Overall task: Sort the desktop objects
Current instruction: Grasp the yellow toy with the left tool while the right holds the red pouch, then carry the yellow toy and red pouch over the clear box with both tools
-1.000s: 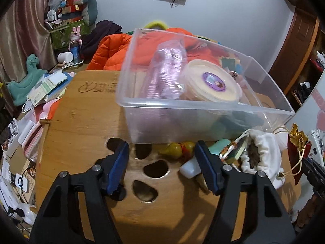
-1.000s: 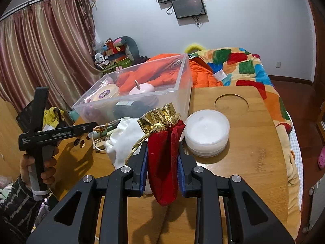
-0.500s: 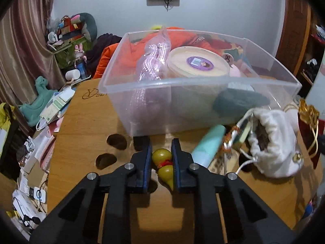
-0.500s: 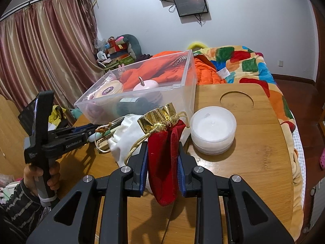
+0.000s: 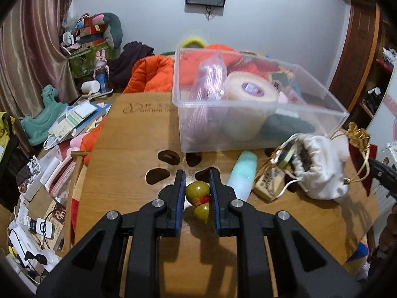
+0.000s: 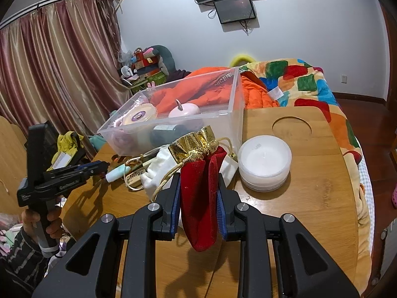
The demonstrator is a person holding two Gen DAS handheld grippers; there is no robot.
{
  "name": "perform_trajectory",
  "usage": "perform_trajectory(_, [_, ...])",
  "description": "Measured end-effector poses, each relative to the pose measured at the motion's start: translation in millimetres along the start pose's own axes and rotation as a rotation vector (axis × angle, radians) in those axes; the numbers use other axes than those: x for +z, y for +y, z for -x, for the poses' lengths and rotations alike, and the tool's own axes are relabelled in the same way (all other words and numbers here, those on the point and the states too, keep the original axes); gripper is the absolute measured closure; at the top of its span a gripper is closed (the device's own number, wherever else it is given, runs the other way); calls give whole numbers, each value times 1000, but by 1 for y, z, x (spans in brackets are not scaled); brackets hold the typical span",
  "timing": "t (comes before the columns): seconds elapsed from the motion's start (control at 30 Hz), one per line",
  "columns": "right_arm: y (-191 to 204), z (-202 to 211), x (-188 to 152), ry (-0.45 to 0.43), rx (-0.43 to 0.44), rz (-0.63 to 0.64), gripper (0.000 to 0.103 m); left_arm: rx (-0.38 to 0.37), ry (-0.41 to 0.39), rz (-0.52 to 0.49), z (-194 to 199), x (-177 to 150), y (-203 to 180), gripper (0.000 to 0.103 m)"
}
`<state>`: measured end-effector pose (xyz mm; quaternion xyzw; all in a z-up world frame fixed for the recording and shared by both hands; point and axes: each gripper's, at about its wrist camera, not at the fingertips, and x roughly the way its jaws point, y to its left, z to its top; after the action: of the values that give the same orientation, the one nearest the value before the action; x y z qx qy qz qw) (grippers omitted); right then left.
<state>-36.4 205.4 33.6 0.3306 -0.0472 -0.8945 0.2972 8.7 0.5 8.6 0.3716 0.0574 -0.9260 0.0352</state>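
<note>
You are in the carrying step with both tools loaded: your left gripper [image 5: 197, 193] is clamped on the small yellow-green gourd [image 5: 198, 197], its blue pads [image 5: 180, 193] pressing either side of the two-lobed body near the red band at its waist, and your right gripper [image 6: 198, 198] is clamped on the red velvet pouch [image 6: 203, 193], which hangs down between the jaws with its gold top [image 6: 194, 144] flopped toward the bin. The gourd seems just clear of the table [image 5: 139, 134], near the dark cutouts in the wood, though you cannot be sure it is fully off the surface. The clear bin [image 5: 248, 114] stands just beyond, already holding a round tin, a pink bag and darker items. Left on the table beside it are the mint tube [image 5: 242, 171], the wooden tag [image 5: 268, 182], the white pouch [image 5: 320, 171] and, in the right view, the round white box [image 6: 264, 162]. The next move probably calls for lifting each load over the bin's near wall before letting go; the gourd is smooth and rounded, so keep the squeeze steady. The red pouch's cord dangles and could snag the white pouch, so raise it clear first. Take the arms in turn so the tools do not crowd over the bin.
</note>
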Motion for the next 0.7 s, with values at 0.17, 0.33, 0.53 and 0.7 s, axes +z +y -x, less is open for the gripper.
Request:
perform_trajectory(0.17, [4, 5, 4, -14, -7, 12, 81, -34, -40, 6, 14, 9, -1, 85])
perform_trajectory(0.33, [7, 11, 10, -35, -12, 30, 81, -63, -79, 6, 26, 19, -2, 85])
perform_trajectory(0.53, [12, 13, 22, -55, -26, 66, 81, -84, -125, -7, 38, 37, -9, 85])
perform_trajectory(0.7, [15, 14, 35, -74, -19, 86, 81, -109, -170, -24, 48, 51, -17, 85])
